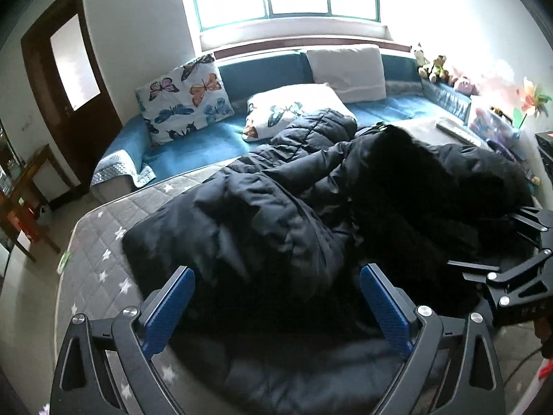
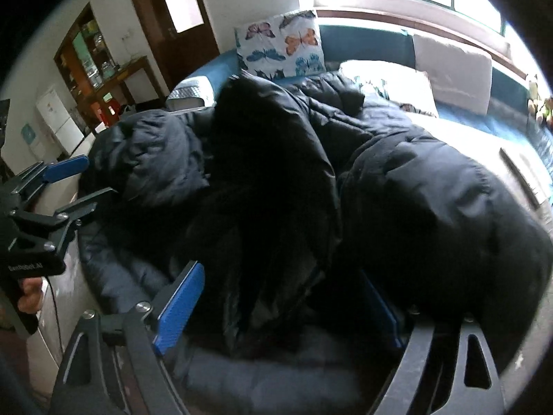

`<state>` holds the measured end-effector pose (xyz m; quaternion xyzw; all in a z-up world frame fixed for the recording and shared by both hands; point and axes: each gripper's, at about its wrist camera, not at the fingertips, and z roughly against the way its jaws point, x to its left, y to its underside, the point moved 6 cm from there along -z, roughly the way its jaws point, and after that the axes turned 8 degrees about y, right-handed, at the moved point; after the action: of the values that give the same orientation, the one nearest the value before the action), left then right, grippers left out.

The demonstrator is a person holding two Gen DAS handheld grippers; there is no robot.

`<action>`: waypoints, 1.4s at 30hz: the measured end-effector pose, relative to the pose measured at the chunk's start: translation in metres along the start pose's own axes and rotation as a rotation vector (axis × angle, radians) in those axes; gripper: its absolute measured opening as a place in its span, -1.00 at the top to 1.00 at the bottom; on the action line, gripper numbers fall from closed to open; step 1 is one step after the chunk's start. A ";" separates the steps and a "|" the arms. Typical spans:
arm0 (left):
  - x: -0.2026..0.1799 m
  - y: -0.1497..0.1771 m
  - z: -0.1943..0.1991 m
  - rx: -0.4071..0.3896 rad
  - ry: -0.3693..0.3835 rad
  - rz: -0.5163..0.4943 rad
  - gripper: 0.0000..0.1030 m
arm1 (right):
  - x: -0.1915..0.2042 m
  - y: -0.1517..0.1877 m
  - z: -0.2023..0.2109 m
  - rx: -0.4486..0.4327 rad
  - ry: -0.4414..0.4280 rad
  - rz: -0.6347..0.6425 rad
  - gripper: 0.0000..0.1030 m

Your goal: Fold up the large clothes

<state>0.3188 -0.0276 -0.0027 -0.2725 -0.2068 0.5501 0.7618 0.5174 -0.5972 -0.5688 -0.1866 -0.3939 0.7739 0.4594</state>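
A big black puffer jacket lies bunched up on a grey quilted pad with white stars. One puffy sleeve is heaped at its left side and a dark fuzzy lining or hood sits in the middle. My left gripper hangs open over the jacket's near edge, blue pads wide apart. It also shows at the left of the right wrist view, held by a hand. My right gripper is open with jacket folds bulging between its fingers; fabric covers part of the right finger.
Behind the pad runs a blue sofa with butterfly cushions, a white pillow and plush toys under a bright window. A dark door and a wooden table stand at the left.
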 end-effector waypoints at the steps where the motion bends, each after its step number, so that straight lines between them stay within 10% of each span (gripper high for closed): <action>1: -0.001 -0.004 -0.009 0.001 -0.008 -0.025 -0.95 | 0.000 -0.002 -0.004 0.005 0.005 0.000 -0.77; 4: -0.002 -0.011 -0.033 0.008 -0.076 -0.094 -0.37 | 0.003 -0.003 -0.006 0.012 -0.005 0.017 -0.24; 6: -0.001 -0.013 -0.044 0.028 -0.077 -0.096 0.09 | 0.006 -0.001 -0.005 0.024 -0.043 0.014 0.54; 8: 0.002 -0.013 -0.045 0.018 -0.062 -0.076 0.35 | 0.008 0.001 0.003 0.014 -0.063 0.008 0.69; 19: 0.007 0.004 0.065 -0.122 0.040 -0.013 0.57 | 0.026 0.008 0.118 -0.169 -0.107 0.080 0.78; 28: 0.001 0.078 0.192 -0.203 0.116 -0.045 0.83 | 0.058 0.083 0.208 -0.245 -0.138 0.230 0.78; 42: -0.031 0.170 0.269 -0.093 0.217 -0.079 0.80 | 0.107 0.229 0.191 0.070 -0.211 0.446 0.78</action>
<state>0.0205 0.0355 0.0931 -0.3569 -0.1591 0.4769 0.7873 0.2094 -0.6509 -0.6214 -0.1710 -0.3619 0.8844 0.2399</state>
